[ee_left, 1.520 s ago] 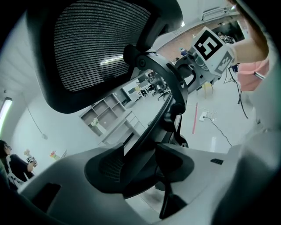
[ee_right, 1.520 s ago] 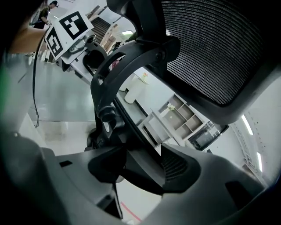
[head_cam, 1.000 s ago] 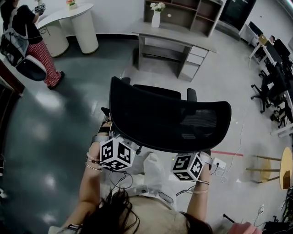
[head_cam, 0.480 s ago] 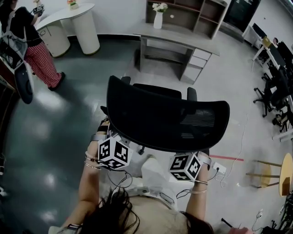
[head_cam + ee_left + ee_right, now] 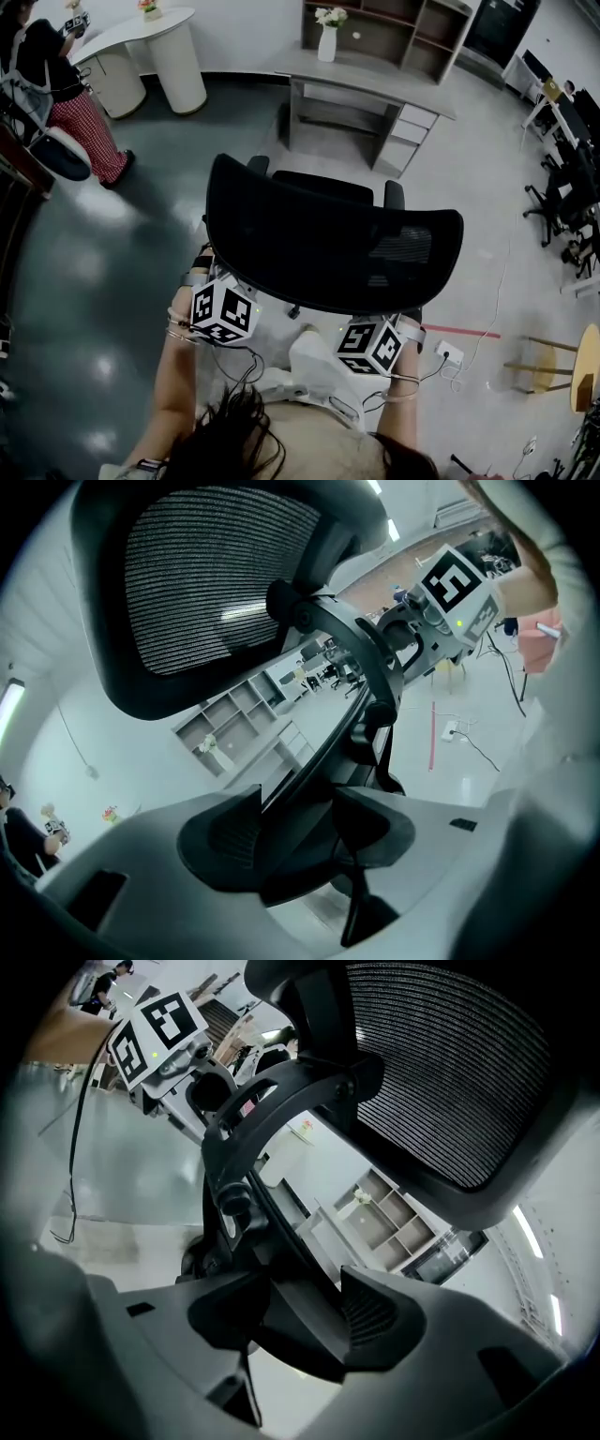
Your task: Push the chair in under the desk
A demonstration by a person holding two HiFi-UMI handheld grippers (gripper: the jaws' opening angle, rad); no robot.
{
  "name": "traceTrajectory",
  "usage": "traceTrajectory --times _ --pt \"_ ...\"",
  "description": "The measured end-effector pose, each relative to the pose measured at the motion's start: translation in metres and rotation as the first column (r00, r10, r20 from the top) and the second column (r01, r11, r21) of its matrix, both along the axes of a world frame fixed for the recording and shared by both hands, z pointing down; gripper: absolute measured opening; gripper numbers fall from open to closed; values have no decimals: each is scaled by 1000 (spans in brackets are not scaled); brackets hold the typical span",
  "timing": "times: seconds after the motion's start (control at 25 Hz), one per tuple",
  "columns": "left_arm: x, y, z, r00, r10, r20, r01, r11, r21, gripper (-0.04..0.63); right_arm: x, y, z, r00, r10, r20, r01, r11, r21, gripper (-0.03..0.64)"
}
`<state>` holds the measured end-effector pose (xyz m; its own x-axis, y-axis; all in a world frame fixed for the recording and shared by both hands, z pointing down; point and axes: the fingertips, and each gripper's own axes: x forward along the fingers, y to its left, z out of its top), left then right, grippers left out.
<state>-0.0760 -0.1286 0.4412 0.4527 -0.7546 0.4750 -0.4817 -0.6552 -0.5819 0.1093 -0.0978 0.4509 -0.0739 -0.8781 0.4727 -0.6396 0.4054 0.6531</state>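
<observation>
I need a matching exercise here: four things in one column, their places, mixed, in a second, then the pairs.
1. black mesh-backed office chair
2. white vase
3. red floor strip
4. round wooden stool

A. standing on the grey desk
B. at the head view's right edge
C. clamped by the left gripper and the right gripper
D. flat, beside the white power strip

Pairs: 1-C, 2-A, 3-D, 4-B

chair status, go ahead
Left gripper and right gripper both shut on chair. Chair faces desk, well short of it. Nothing seen on floor between.
</observation>
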Motion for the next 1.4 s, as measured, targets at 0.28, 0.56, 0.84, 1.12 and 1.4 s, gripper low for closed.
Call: traceTrajectory --times 0.28,0.56,0.84,1.12,1.4 --pt "1 -18 1 1000 -2 -6 2 1000 -8 224 1 -17 1 1000 -11 2 11 1000 -1 234" --pt "3 -31 1 1000 -12 -7 12 1000 -4 225 3 -32 1 1000 -23 5 23 1000 6 233" --pt "7 -49 -1 1000 -23 -6 23 1000 -11 225 8 -53 -1 999 -44 -2 44 999 12 233" --pt "14 -70 0 999 -39 -10 39 999 -12 225 15 -77 -1 997 -80 13 80 997 4 233" --pt "20 -90 -4 998 -53 -16 53 999 -10 225 21 -101 -2 994 -111 -19 111 994 23 233"
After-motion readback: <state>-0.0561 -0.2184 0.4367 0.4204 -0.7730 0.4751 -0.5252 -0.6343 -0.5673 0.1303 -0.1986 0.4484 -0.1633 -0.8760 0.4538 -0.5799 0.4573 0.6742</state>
